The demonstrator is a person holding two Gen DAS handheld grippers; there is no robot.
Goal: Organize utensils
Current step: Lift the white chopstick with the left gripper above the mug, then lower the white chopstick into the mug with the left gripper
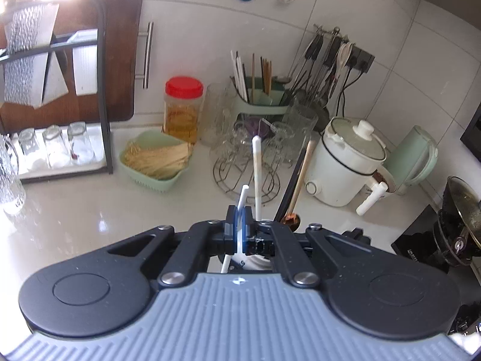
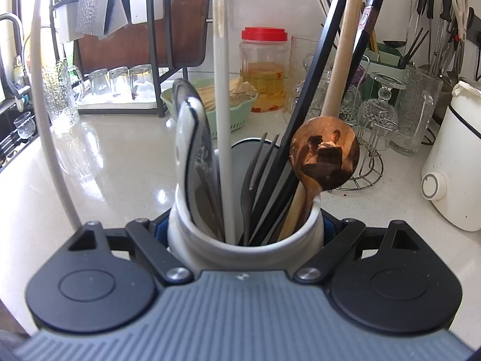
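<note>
A thin white plastic utensil handle stands pinched in the closed left hand-held gripper above the glossy white table. The right hand-held gripper clasps a white ceramic utensil holder (cutlery-filled).

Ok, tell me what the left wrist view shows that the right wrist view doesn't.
Left wrist only: the left gripper shut on a thin white stick, plus a pale green kettle.

Right wrist only: the right gripper clamped around the white holder, with a black fork inside, and a sink faucet.

Both: the red-lidded jar, the green basket and the copper spoon.
</note>
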